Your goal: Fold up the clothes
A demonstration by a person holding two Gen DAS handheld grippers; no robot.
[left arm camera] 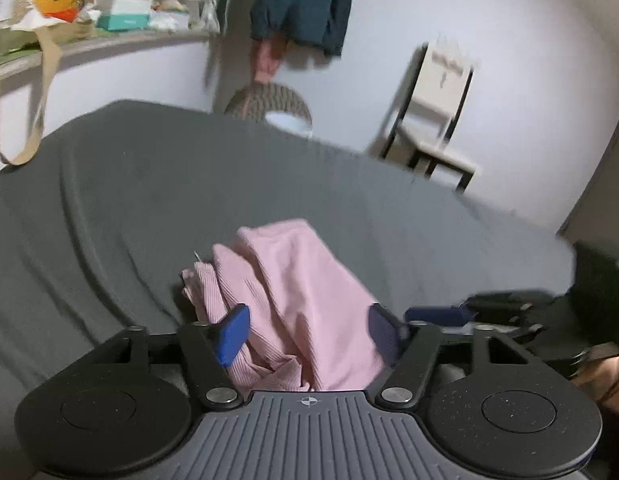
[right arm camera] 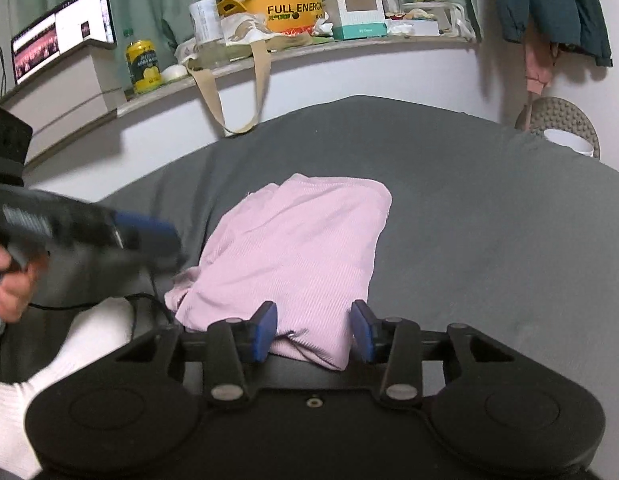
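Note:
A pink ribbed garment [right arm camera: 297, 240] lies folded into a thick bundle on the grey bed sheet [right arm camera: 469, 220]. My right gripper [right arm camera: 313, 332] has its blue pads pressed against both sides of the bundle's near edge, and the cloth reaches deep between them. In the left wrist view the pink garment [left arm camera: 293, 280] bunches loosely between the wide-apart pads of my left gripper [left arm camera: 308, 332], which is open. From the right wrist view the left gripper [right arm camera: 149, 228] is blurred at the garment's left side, held by a hand [right arm camera: 9, 280]. The right gripper [left arm camera: 437, 314] shows at the left wrist view's right edge.
A cluttered shelf [right arm camera: 309, 52] runs behind the bed, with a yellow tub [right arm camera: 289, 12], bottles, boxes and a hanging tote strap [right arm camera: 213, 96]. A monitor [right arm camera: 61, 28] stands far left. A chair [left arm camera: 437, 120] and a woven stool [left arm camera: 269, 104] stand beyond the bed. A white sleeve [right arm camera: 69, 352] lies near left.

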